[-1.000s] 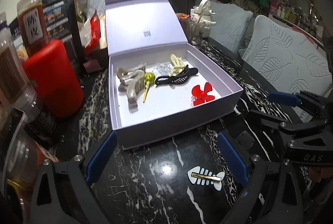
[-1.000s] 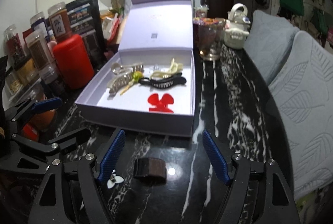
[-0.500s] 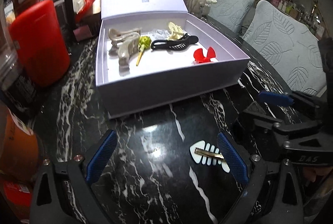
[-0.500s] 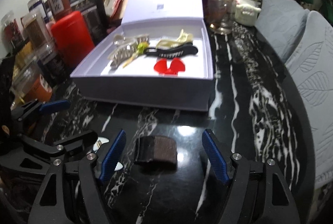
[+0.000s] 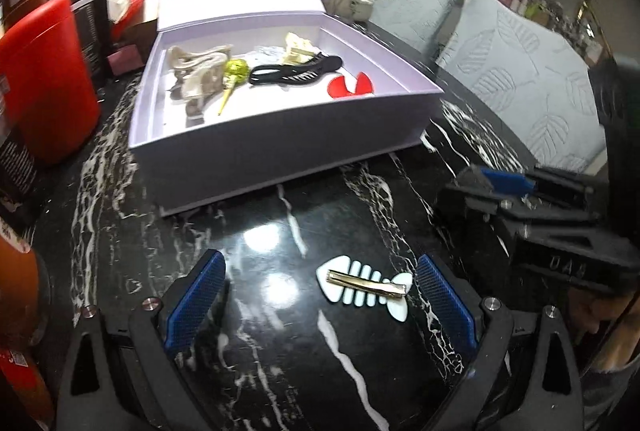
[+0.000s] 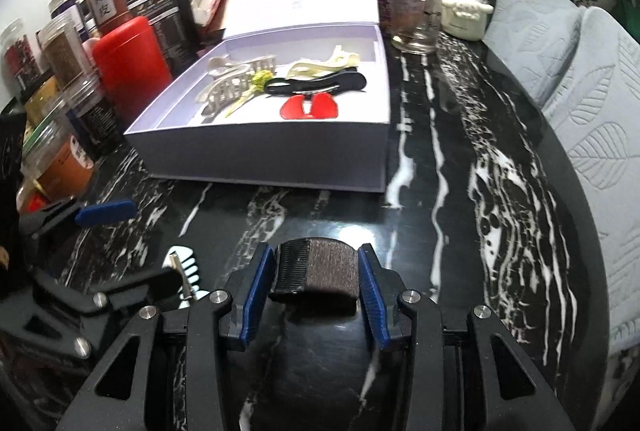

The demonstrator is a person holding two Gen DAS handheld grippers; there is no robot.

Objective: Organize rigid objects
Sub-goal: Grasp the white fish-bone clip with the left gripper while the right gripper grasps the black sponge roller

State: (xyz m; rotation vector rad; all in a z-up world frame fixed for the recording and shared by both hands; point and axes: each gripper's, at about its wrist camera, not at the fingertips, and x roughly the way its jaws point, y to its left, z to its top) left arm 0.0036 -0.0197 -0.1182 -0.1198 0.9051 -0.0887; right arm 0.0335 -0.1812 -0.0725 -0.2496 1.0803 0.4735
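Note:
An open lilac box on the black marble table holds several hair clips, among them a black one and a red one. A white fishbone hair clip lies flat on the table between the fingers of my open left gripper, close to the right finger and untouched. My right gripper is closing, and its blue pads rest against both sides of a brown and black hair clip lying on the table. The left gripper shows at the left of the right wrist view.
A red canister and several jars crowd the table left of the box. A glass cup and a white teapot stand behind it. Grey cushioned seats line the table's right edge.
Both grippers have sunk toward the table. The right jaws have narrowed from wide open onto the brown clip. The fishbone clip now lies between the left fingers.

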